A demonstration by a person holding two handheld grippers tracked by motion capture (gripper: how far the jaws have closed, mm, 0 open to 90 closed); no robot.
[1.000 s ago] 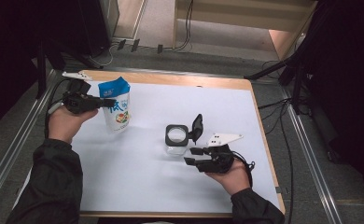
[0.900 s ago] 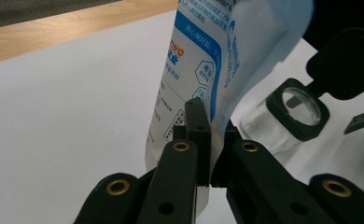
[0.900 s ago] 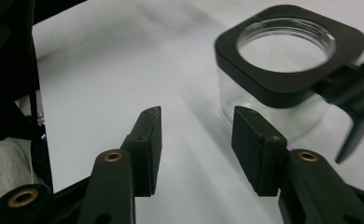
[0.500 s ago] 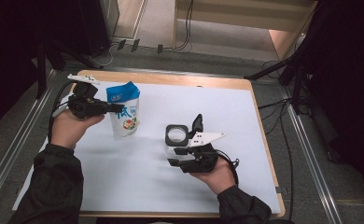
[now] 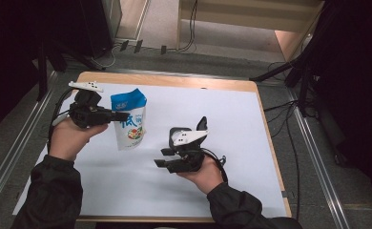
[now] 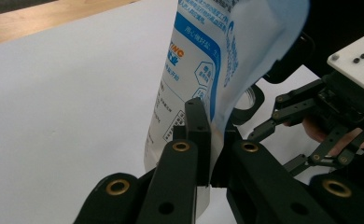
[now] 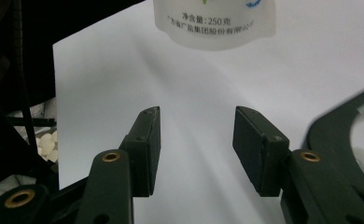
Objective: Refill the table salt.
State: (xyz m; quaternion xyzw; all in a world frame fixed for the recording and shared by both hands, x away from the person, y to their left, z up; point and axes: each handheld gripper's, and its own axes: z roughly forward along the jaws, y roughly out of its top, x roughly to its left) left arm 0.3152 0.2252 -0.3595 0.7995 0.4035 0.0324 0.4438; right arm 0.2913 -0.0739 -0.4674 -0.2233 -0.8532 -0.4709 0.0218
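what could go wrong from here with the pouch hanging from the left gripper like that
1. The left gripper pinches the blue and white pouch only at its side edge, near the top, so the pouch may slip or swing out.
2. The right gripper is open and holds nothing, with the pouch's bottom ahead of it; closing too early would likely miss.
3. The black container sits beside the right gripper and could be knocked.
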